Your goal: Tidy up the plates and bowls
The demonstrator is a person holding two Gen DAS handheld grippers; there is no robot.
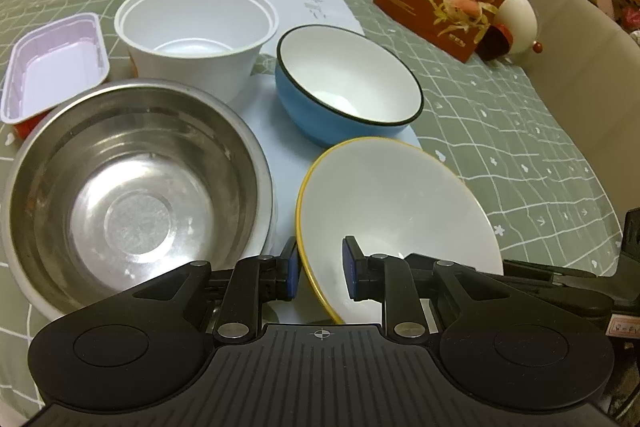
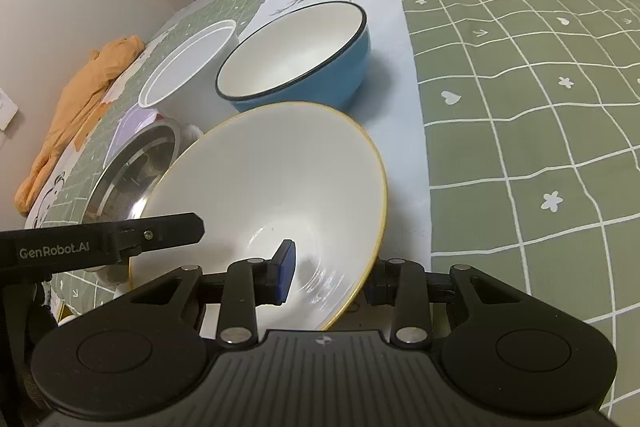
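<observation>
My left gripper (image 1: 320,273) and right gripper (image 2: 328,277) each straddle the yellow-rimmed bowl's (image 1: 392,211) near rim, not clamped — lifting now could tip it onto the steel bowl (image 1: 136,195) just left.

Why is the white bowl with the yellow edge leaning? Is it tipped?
Tipped. The yellow-rimmed bowl leans toward the blue bowl, with both tongs, left and right, straddling its rim.

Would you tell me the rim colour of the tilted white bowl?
Yellow; the bowl's rim shows best in the right wrist view.
</observation>
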